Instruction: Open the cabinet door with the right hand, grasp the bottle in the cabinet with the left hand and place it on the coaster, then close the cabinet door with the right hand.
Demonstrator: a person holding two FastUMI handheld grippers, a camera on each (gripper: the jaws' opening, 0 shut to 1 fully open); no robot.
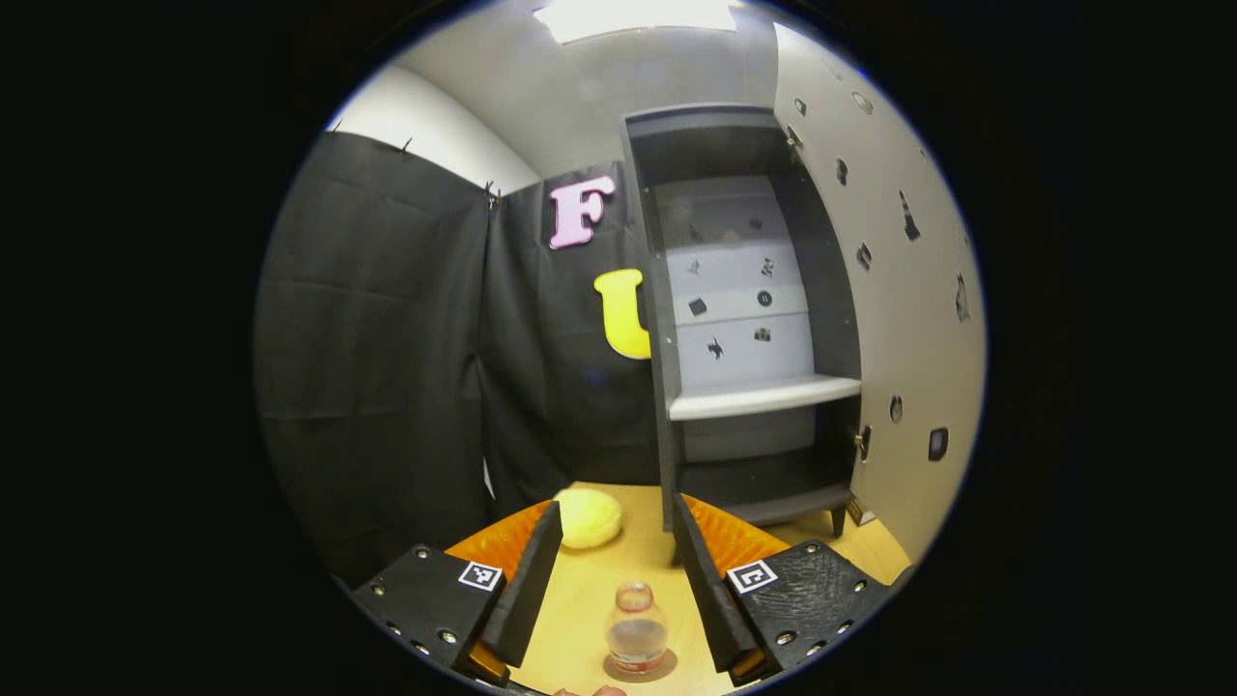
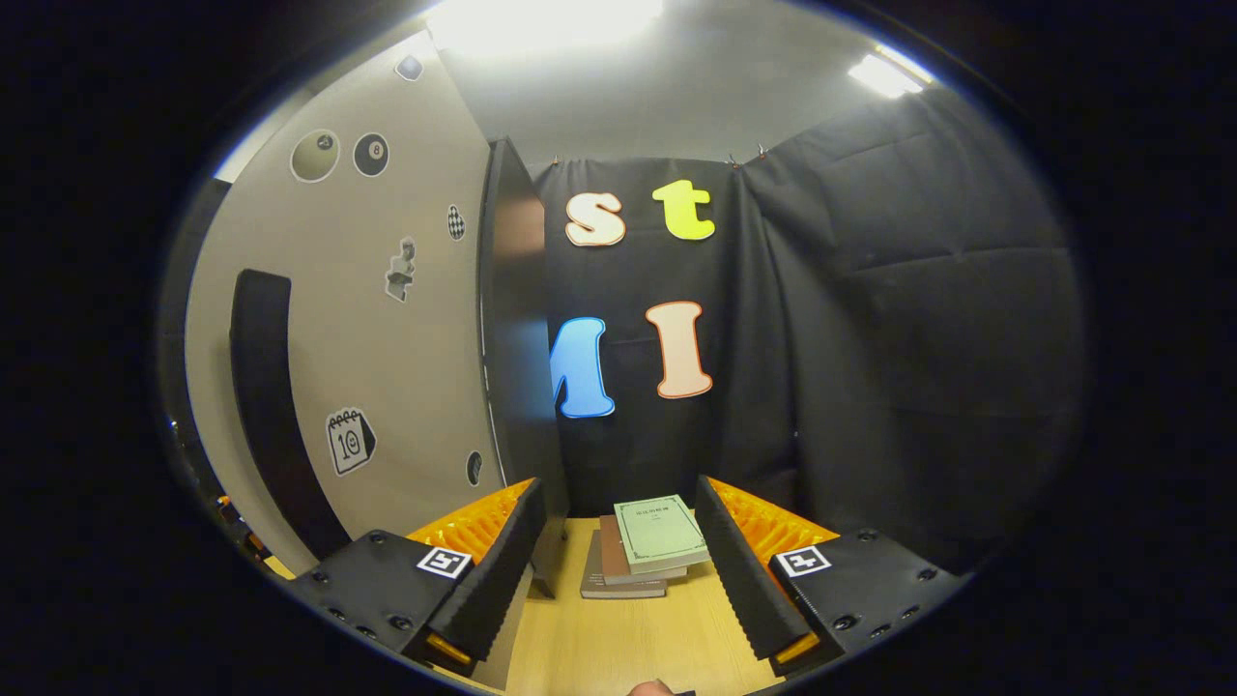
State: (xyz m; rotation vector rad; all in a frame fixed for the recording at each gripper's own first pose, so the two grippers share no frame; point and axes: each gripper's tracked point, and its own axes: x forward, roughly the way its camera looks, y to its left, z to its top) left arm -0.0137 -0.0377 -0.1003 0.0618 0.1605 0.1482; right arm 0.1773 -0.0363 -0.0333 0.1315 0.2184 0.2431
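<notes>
the bottle (image 1: pixel 637 626) stands upright on the coaster (image 1: pixel 640 667) on the table (image 1: pixel 589 590), between the spread fingers of the left gripper (image 1: pixel 618 556), untouched, with the cabinet (image 1: pixel 744 319) door (image 1: pixel 889 290) open, while the right gripper (image 2: pixel 618 541) is spread beside that door.

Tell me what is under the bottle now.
The bottle stands on a round coaster on the wooden table. The coaster's middle is covered by the bottle, so I see its edge alone.

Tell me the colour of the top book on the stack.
Pale green cover on the top book, clearest in the right gripper view.
</notes>
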